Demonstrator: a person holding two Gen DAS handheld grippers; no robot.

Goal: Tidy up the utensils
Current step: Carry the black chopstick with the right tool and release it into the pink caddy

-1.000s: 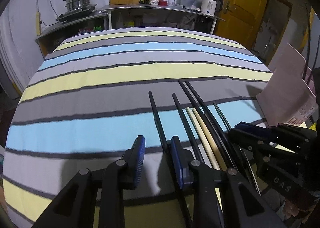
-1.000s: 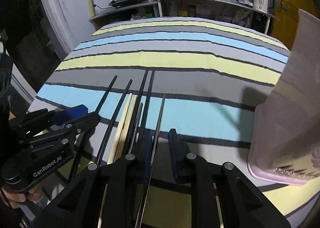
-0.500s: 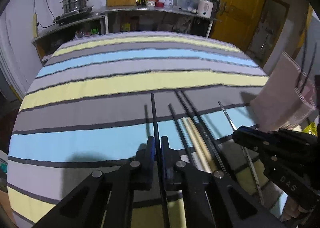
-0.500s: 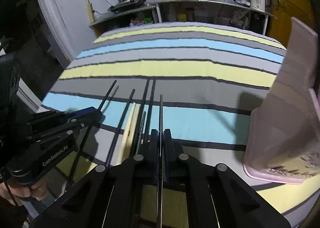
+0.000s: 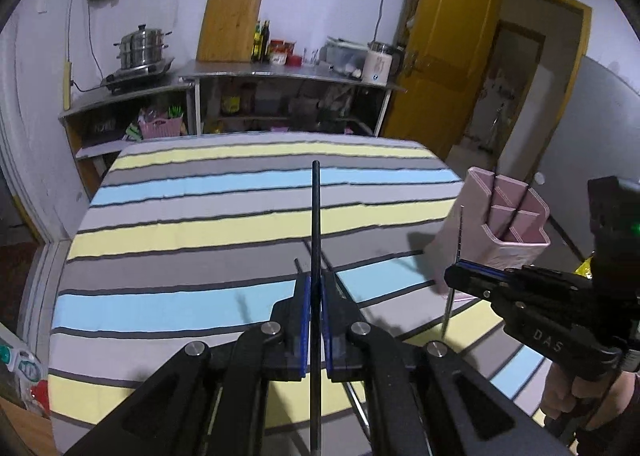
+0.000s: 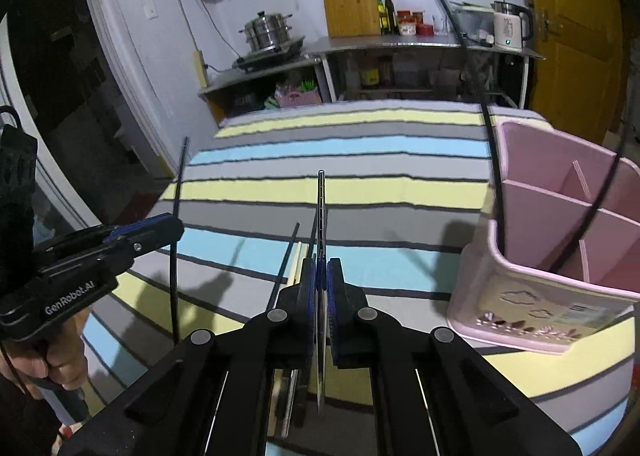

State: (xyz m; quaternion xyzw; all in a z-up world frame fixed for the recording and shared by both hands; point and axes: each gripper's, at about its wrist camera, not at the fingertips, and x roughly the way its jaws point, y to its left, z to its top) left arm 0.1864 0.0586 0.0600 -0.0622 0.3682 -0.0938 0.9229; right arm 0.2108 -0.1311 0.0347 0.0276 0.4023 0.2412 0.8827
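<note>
My left gripper (image 5: 315, 280) is shut on a black chopstick (image 5: 315, 216), lifted off the striped tablecloth (image 5: 200, 224) and pointing away from me. My right gripper (image 6: 321, 268) is shut on a thin metal chopstick (image 6: 321, 208), also raised. Each gripper shows in the other's view: the right gripper (image 5: 460, 270) with its metal stick, the left gripper (image 6: 172, 224) with its black stick. A pink divided utensil holder (image 6: 560, 264) stands at the right, with two black chopsticks (image 6: 492, 160) leaning in it. More chopsticks (image 6: 286, 260) lie on the cloth under the grippers, mostly hidden.
A counter (image 5: 288, 74) with a steamer pot (image 5: 142, 48), cutting board, bottles and a kettle (image 5: 378, 66) runs behind the table. A yellow door (image 5: 448, 56) stands at the back right. A hand (image 6: 36, 360) holds the left gripper's handle.
Both grippers went from open over the row of chopsticks to shut on one stick each, then rose with them. The holder now shows from above, its compartments visible.
</note>
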